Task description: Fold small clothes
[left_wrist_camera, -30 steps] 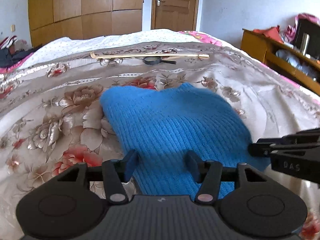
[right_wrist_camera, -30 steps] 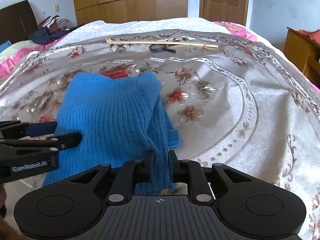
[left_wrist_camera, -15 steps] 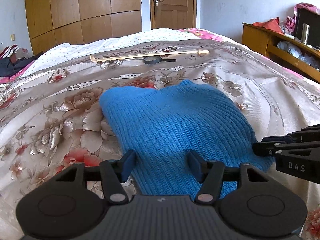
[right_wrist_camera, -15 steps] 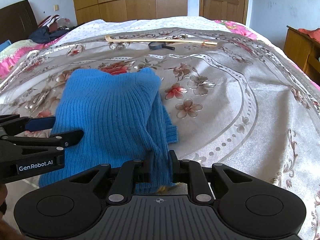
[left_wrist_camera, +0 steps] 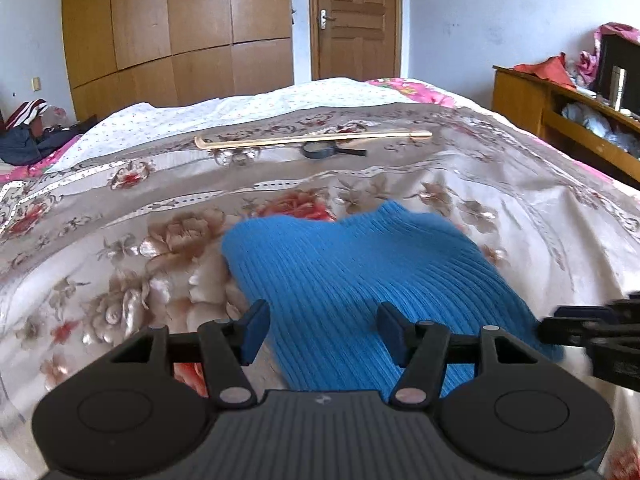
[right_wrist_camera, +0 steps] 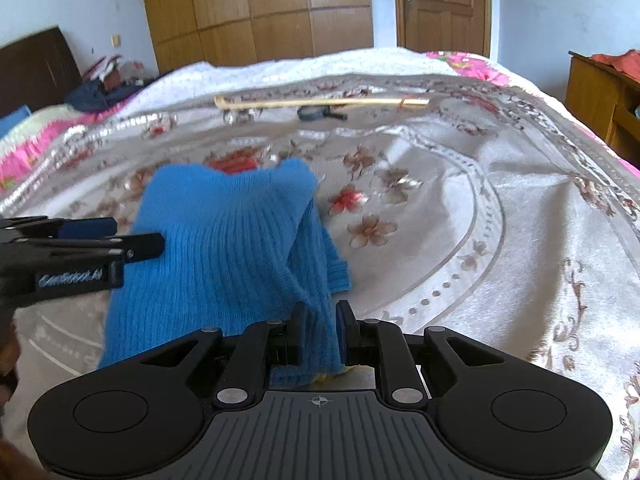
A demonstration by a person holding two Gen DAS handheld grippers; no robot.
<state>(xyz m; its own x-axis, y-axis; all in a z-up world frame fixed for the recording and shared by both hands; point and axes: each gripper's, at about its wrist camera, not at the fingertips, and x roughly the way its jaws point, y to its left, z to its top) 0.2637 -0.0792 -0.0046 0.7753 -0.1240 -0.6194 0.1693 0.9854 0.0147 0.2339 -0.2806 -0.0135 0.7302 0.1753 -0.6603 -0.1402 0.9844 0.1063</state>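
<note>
A blue ribbed knit sweater [left_wrist_camera: 360, 272] lies on the flowered bedspread [left_wrist_camera: 120, 280], folded into a rough rectangle. My left gripper [left_wrist_camera: 324, 332] hovers open over its near left edge, and the blue pads [left_wrist_camera: 256, 328] touch no fabric. My right gripper [right_wrist_camera: 320, 332] is shut on a bunched fold of the sweater [right_wrist_camera: 224, 248] at its near right corner, with the cloth drawn up from the bed into the jaws. In the right wrist view the left gripper [right_wrist_camera: 100, 240] shows at the left edge. The right gripper [left_wrist_camera: 592, 328] shows at the right of the left wrist view.
A long wooden stick [left_wrist_camera: 312, 140] and a black magnifying glass [left_wrist_camera: 320, 150] lie across the far part of the bed. A wooden cabinet [left_wrist_camera: 560, 112] stands to the right. Dark clothes [left_wrist_camera: 24, 136] are piled at the far left. Wardrobe and door stand behind.
Both views have tipped up slightly. The right gripper keeps its hold on the sweater's fold, and the left stays open over the near edge.
</note>
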